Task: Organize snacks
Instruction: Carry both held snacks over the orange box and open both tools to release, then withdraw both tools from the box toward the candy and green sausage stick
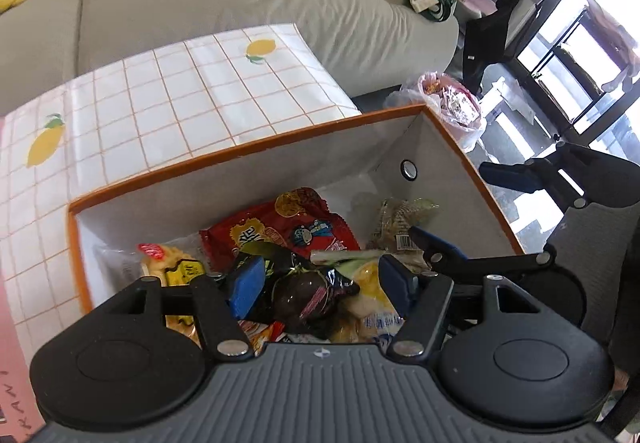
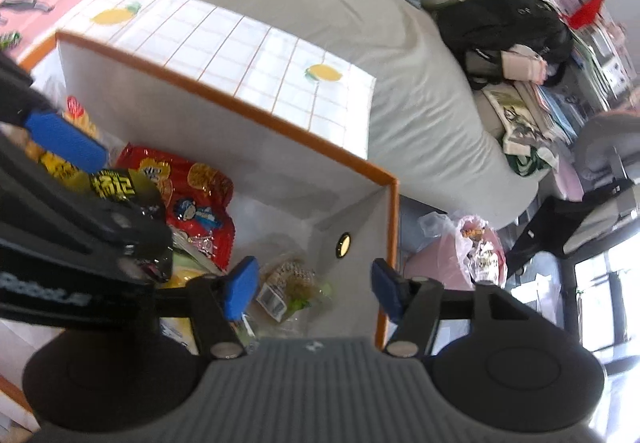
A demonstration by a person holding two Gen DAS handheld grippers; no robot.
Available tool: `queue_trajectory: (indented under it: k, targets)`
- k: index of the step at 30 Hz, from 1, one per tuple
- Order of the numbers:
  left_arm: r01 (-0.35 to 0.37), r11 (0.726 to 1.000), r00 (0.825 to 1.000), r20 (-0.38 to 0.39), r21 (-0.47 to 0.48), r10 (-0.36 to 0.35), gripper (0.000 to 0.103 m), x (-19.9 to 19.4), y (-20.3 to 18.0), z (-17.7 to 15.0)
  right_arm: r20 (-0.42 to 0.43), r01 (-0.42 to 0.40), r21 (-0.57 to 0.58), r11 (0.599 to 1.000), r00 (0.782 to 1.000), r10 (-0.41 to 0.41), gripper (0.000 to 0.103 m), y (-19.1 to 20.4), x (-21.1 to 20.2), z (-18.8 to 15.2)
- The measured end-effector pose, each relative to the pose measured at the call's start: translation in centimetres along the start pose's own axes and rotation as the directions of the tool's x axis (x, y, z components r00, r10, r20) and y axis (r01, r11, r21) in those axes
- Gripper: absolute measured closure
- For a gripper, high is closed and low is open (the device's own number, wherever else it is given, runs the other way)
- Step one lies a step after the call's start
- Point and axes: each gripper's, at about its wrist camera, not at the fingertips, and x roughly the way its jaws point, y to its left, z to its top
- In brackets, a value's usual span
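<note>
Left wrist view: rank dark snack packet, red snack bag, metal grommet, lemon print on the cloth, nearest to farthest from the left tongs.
1. Dark snack packet: between the left tongs, on top of the pile.
2. Red snack bag: just beyond, mid-box.
3. Metal grommet: right wall of the storage box.
4. Lemon print: on the checked cloth beyond the box.

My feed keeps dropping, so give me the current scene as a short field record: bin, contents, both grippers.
bin: orange-rimmed storage box, on the lemon-print cloth
contents: red snack bag, yellow packet, clear bag with barcode
left gripper: open, over the box, dark wrapped snack between its fingers
right gripper: open, nothing held, straddling the box's right wall
outside: pink plastic bag on the floor
</note>
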Motion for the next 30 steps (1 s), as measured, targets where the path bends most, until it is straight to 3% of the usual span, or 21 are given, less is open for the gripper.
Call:
queue_trajectory:
  k: [8,15,23,27,30]
  targets:
    - [-0.048,0.998,0.995,0.092,0.051,0.043,0.027,-4.5,-0.6,-1.5,0.039,0.025,0.103,0.994,0.999,-0.03,0.033,0.8,-4.2,-1.1]
    - [-0.127,0.987,0.962,0.255,0.099,0.098,0.027,-9.5,-1.0,-4.3,0.138,0.039,0.219,0.975,0.988,-0.07,0.033,2.9,-8.5,-3.0]
    - [-0.203,0.977,0.912,0.377,0.071,0.162,0.027,-13.6,0.4,-8.7,0.248,-0.028,0.431,0.902,0.965,-0.089,0.026,6.4,-12.1,-6.1]
    - [-0.223,0.974,0.901,0.39,0.042,0.19,0.027,-14.8,2.1,-10.9,0.263,-0.07,0.509,0.858,0.962,-0.077,0.026,8.7,-13.0,-7.4]
    - [-0.231,0.973,0.902,0.377,0.015,0.209,0.027,-15.2,3.5,-12.6,0.275,-0.104,0.537,0.837,0.96,-0.057,0.025,10.3,-13.4,-7.9]
